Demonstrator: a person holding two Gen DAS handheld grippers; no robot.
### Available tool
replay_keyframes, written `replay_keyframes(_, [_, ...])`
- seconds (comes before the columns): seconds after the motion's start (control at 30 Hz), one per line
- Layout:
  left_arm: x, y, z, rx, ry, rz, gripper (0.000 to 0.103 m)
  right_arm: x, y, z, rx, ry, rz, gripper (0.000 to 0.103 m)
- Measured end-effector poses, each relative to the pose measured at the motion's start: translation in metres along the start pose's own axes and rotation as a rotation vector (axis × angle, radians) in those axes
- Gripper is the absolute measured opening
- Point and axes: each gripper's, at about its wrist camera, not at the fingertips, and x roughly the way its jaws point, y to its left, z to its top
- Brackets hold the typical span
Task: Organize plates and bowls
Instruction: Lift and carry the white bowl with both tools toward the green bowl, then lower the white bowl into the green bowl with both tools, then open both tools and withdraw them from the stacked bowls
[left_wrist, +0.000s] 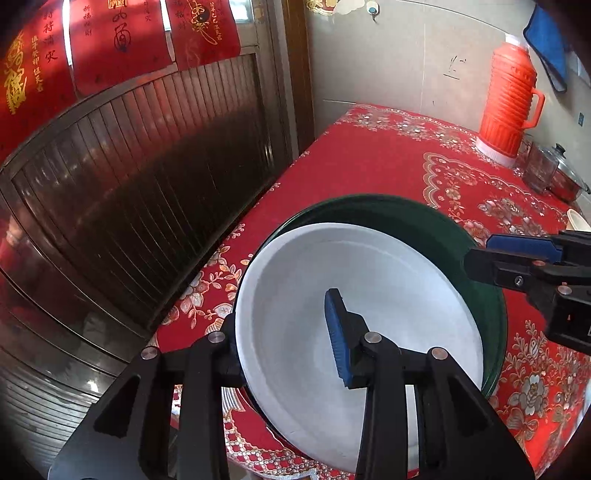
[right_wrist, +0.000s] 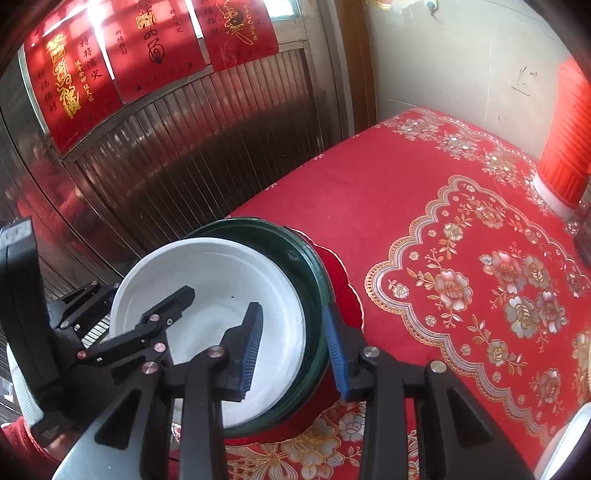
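The bench stands in a corner, covered with a red cloth patterned with gold scrollwork and pale flowers. Behind it the wall is pale and scuffed, with a few dark scratches and a small hook high up. To the left runs a dark ribbed metal door, glossy enough to catch reddish reflections. Red banners with gold and black calligraphy hang across its top, and sunlight falls through them in bright bands. An orange thermos stands at the far right of the bench, with a lidded steel pot just beside it. A blue cloth hangs on the wall above.
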Motion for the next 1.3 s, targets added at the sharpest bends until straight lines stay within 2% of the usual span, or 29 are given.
replay_keyframes(0.13, [-0.010, 0.004, 0.003, -0.031, -0.049, 0.007, 0.036, -0.003, -0.001, -0.002, 0.001, -0.008, 0.009, 0.034])
replay_keyframes(0.2, [-0.012, 0.007, 0.005, -0.042, -0.071, 0.014, 0.049, -0.004, 0.000, -0.004, 0.000, -0.009, 0.028, 0.034])
replay_keyframes(0.27, [-0.017, 0.011, 0.007, -0.067, -0.112, 0.032, 0.052, -0.003, 0.002, -0.005, -0.005, -0.006, 0.038, 0.034])
replay_keyframes(0.3, [-0.019, 0.012, 0.008, -0.070, -0.121, 0.029, 0.059, -0.002, 0.003, -0.005, -0.010, -0.006, 0.034, 0.034])
replay_keyframes(0.37, [-0.020, 0.010, 0.011, -0.058, -0.118, 0.019, 0.060, -0.003, 0.004, -0.005, -0.011, -0.007, 0.037, 0.034])
replay_keyframes(0.47, [-0.034, 0.015, 0.019, -0.092, -0.177, 0.025, 0.061, -0.008, 0.003, -0.005, -0.009, -0.019, 0.029, 0.034])
replay_keyframes(0.57, [-0.038, 0.018, 0.028, -0.089, -0.150, -0.023, 0.062, -0.011, 0.002, -0.007, -0.007, -0.012, 0.045, 0.034])
replay_keyframes(0.7, [-0.044, 0.022, 0.031, -0.097, -0.155, -0.025, 0.062, -0.015, 0.014, -0.010, -0.009, 0.000, 0.184, 0.035])
replay_keyframes(0.77, [-0.046, 0.026, 0.033, -0.110, -0.152, -0.018, 0.062, -0.014, 0.023, -0.010, -0.033, 0.012, 0.211, 0.035])
replay_keyframes(0.9, [-0.046, 0.022, 0.033, -0.086, -0.130, -0.045, 0.062, -0.019, 0.025, -0.009, -0.061, 0.000, 0.133, 0.035])
replay_keyframes(1.0, [-0.047, 0.004, 0.029, -0.063, -0.136, -0.062, 0.062, -0.030, 0.015, -0.013, -0.041, -0.034, 0.071, 0.035])
replay_keyframes(1.07, [-0.047, -0.011, 0.028, -0.049, -0.140, -0.089, 0.062, -0.040, 0.009, -0.020, -0.042, -0.060, -0.007, 0.042])
replay_keyframes(1.13, [-0.046, -0.030, 0.028, -0.030, -0.148, -0.114, 0.062, -0.052, 0.001, -0.030, -0.038, -0.096, -0.109, 0.056])
replay_keyframes(1.23, [-0.045, -0.059, 0.029, -0.009, -0.158, -0.160, 0.062, -0.070, -0.016, -0.047, -0.005, -0.142, -0.234, 0.060])
replay_keyframes(1.3, [-0.045, -0.075, 0.030, -0.003, -0.168, -0.195, 0.062, -0.082, -0.031, -0.055, 0.042, -0.157, -0.254, 0.060])
